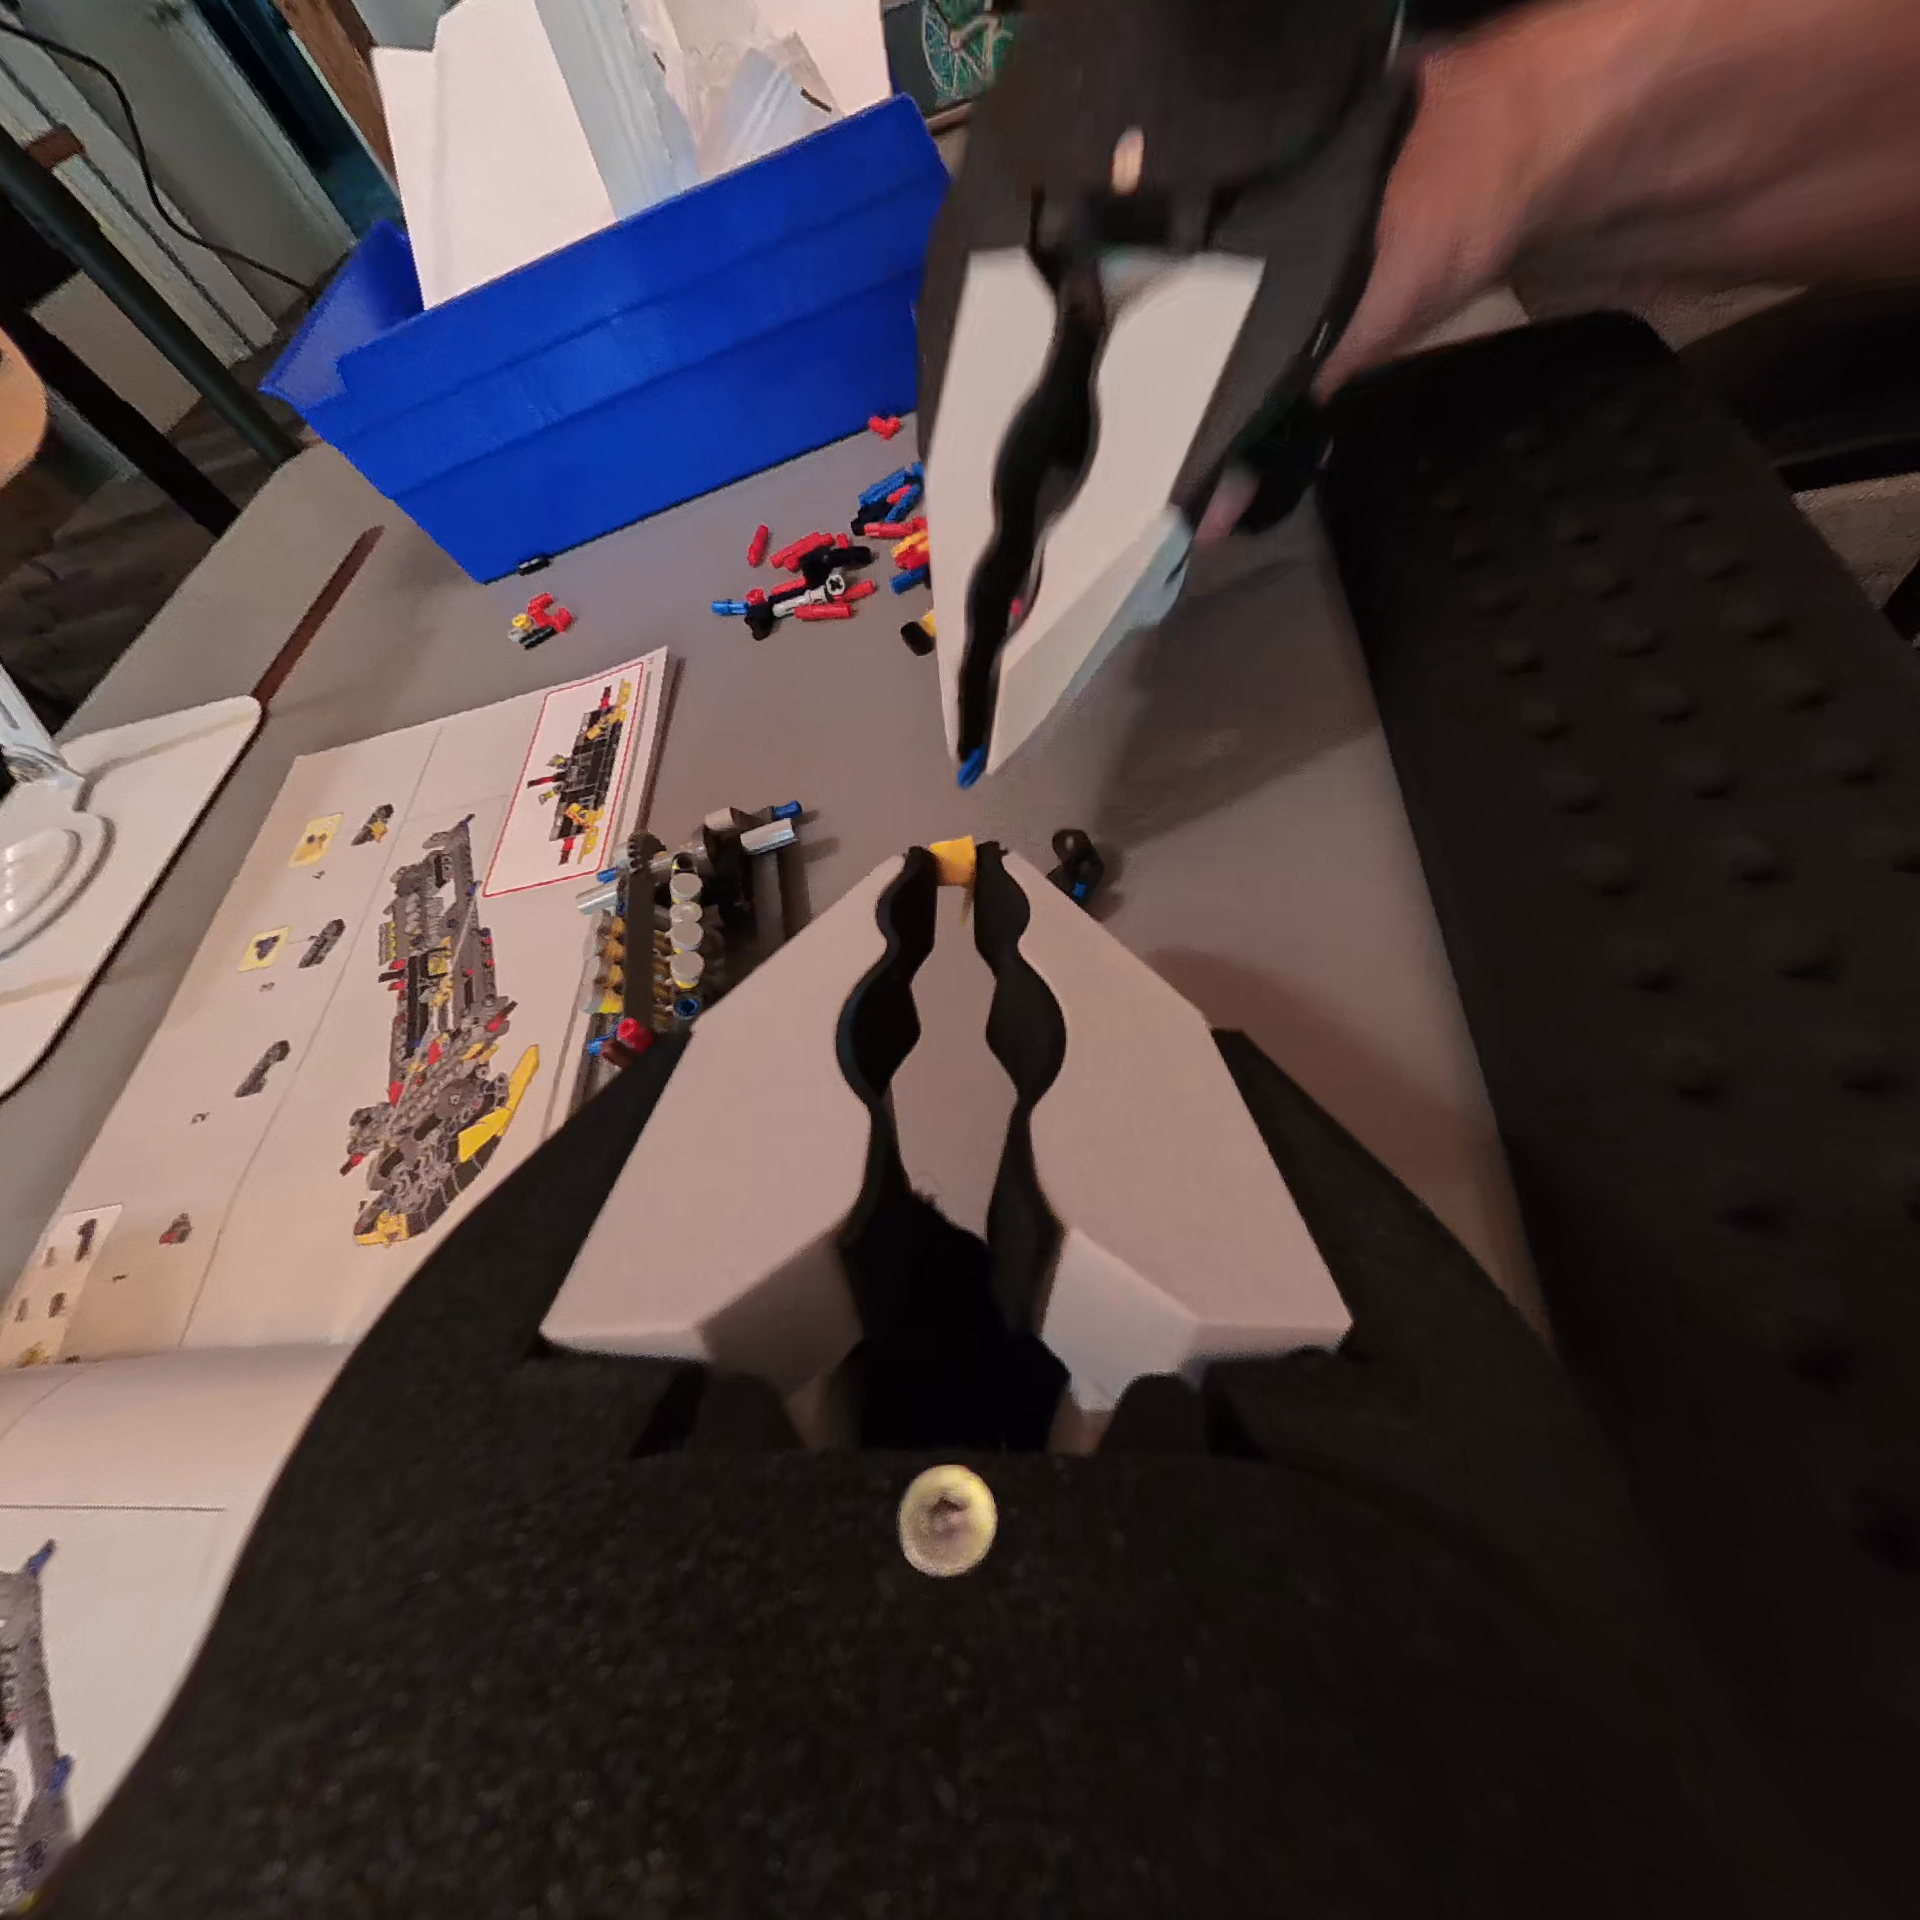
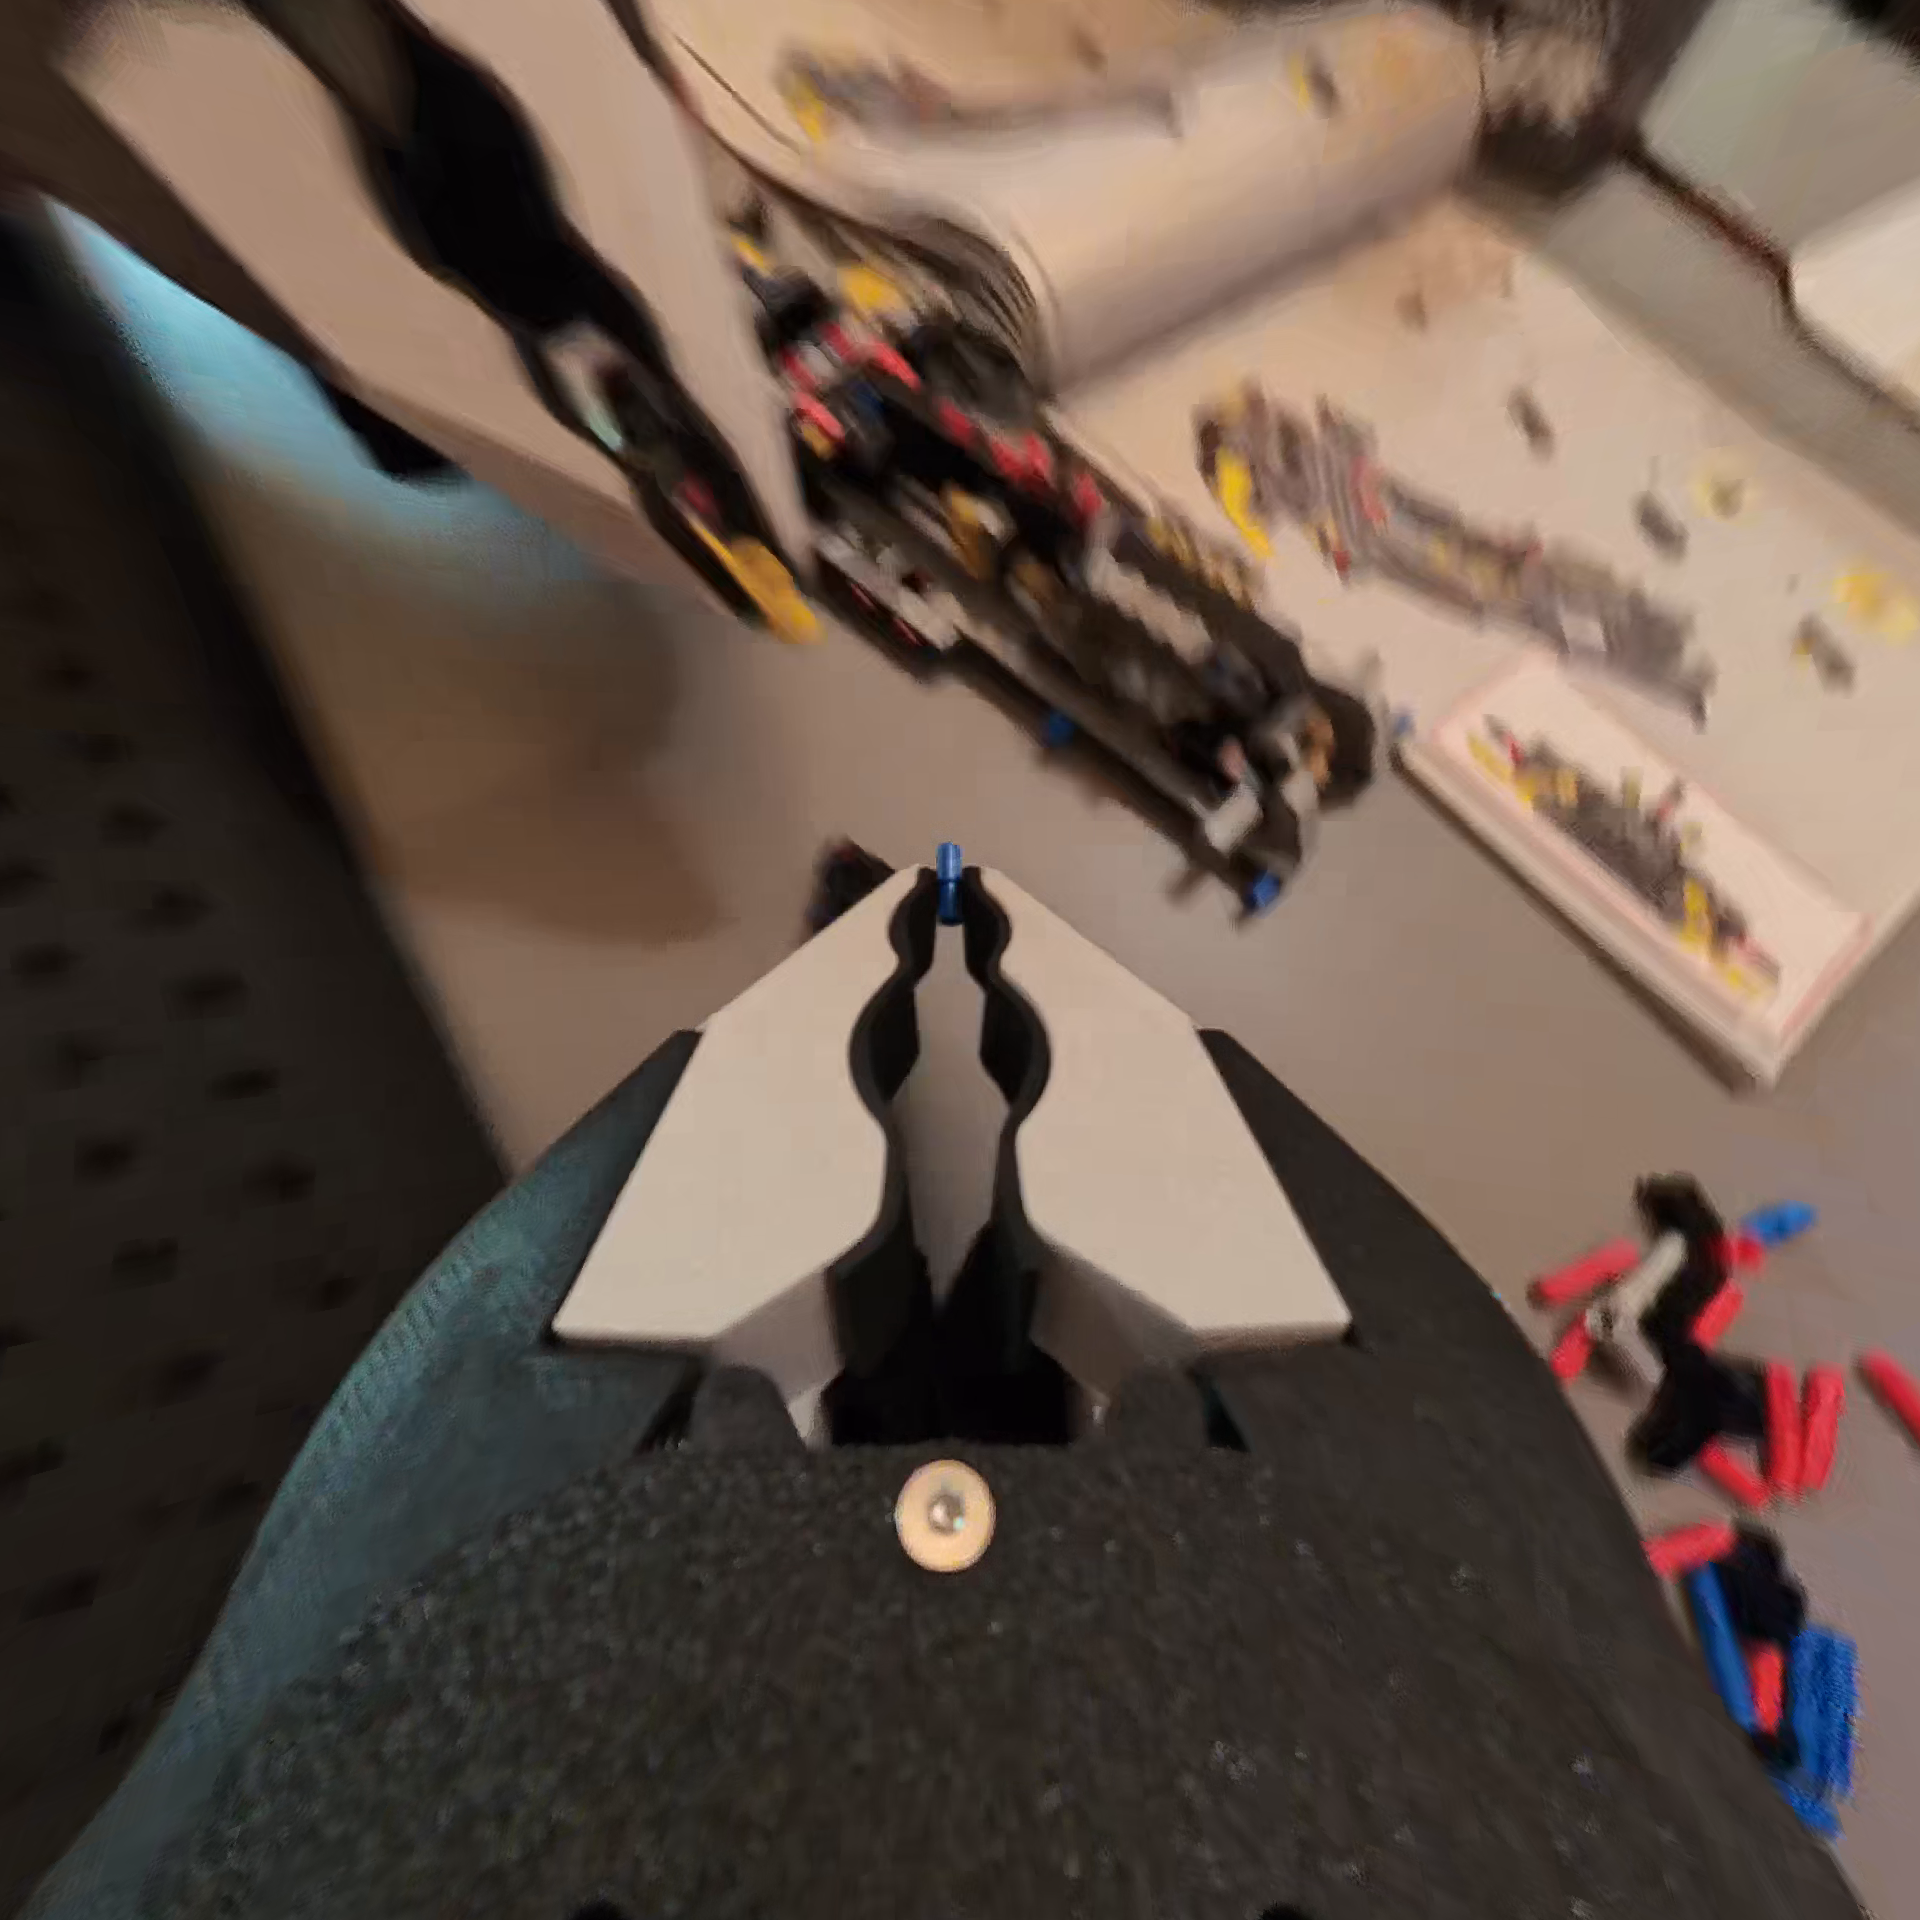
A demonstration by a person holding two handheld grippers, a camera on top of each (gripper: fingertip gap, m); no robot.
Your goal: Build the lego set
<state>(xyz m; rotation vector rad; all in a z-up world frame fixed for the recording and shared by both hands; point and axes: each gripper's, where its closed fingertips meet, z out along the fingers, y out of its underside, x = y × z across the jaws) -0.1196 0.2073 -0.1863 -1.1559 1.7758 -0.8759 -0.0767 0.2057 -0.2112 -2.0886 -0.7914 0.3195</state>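
I am working over the grey table [image 1: 748, 727], taking the half-built model [image 1: 675, 935] as my landmark. Behind it, the blue bin [image 1: 623, 395] is standing at the table's far side, out of the way. The instruction booklet [image 1: 343, 987] is lying open just left of the model — close enough, I judge, to check the step without reaching. Between the model and the bin a scatter of loose pins [image 1: 831, 582] is waiting to be picked. A black studded mat [image 1: 1662, 831] is bounding the work on the right.

My left gripper [image 1: 951, 857] is hanging just right of the model, its jaws clamped on a small yellow piece [image 1: 953, 854]. My right gripper [image 2: 945, 878] is hovering beyond it, jaws closed on a blue pin [image 2: 947, 881] pinched at the very tips, likely so its free end can enter a hole. I am judging that pin and yellow piece are being brought together.

Bare table is lying between the two grippers — room enough to close in. A small black part [image 1: 1075, 857] is sitting just right of my left tips, so I am minding that edge.
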